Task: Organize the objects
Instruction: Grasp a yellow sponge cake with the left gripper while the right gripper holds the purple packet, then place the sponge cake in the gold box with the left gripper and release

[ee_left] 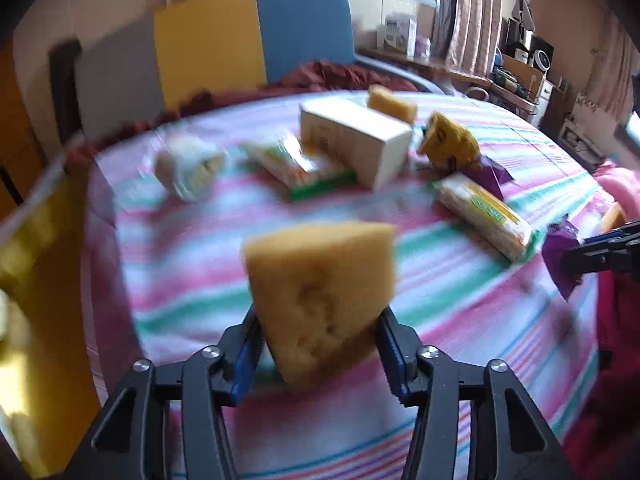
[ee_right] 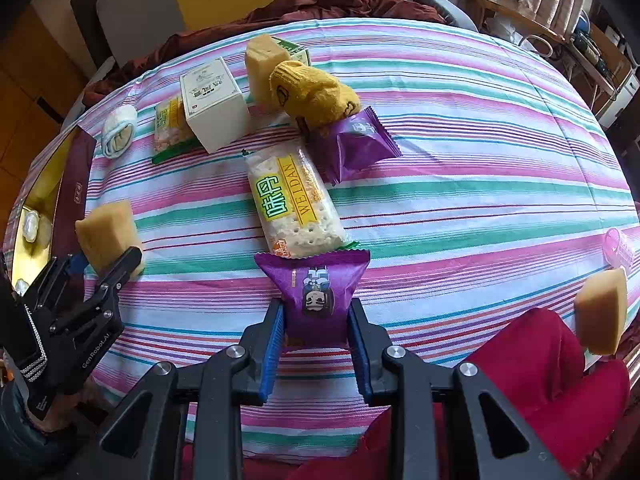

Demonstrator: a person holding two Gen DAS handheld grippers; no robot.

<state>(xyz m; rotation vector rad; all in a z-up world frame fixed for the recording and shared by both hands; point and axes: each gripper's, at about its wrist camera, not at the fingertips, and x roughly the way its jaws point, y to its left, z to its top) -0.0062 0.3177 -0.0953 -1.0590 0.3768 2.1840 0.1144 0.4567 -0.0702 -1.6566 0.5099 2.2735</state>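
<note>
Gripping a yellow sponge block [ee_left: 320, 300], the left tool [ee_left: 318, 344] is seen with its blue pads pressed on the block's lower sides, so that the block is lifted above the striped tablecloth [ee_left: 460, 300]. In the right wrist view the same block [ee_right: 108, 236] is shown at nine o'clock, clamped in the left tool [ee_right: 106, 262] beside a gold tray [ee_right: 44, 184] at the table's edge.

A purple snack packet [ee_right: 318, 292] is held by the right tool [ee_right: 316, 338], whose narrow jaws are closed on the packet's lower half; the packet is placed at six o'clock of the cloth, its top edge touching a clear cracker pack [ee_right: 296, 204] with a yellow label. At twelve o'clock of that pack a second purple packet [ee_right: 356, 146] is laid, and a yellow knitted sock [ee_right: 312, 92] is found just behind it, touching it. A white box [ee_right: 214, 108] is set at eleven o'clock, with another cracker pack [ee_right: 170, 124] against its left side and a rolled white cloth [ee_right: 118, 134] further left. A second sponge block [ee_right: 264, 68] is stood behind the box, next to the sock. At three o'clock a third sponge block [ee_right: 600, 312] is seen above a red fabric [ee_right: 540, 360].

The left wrist view is blurred.
</note>
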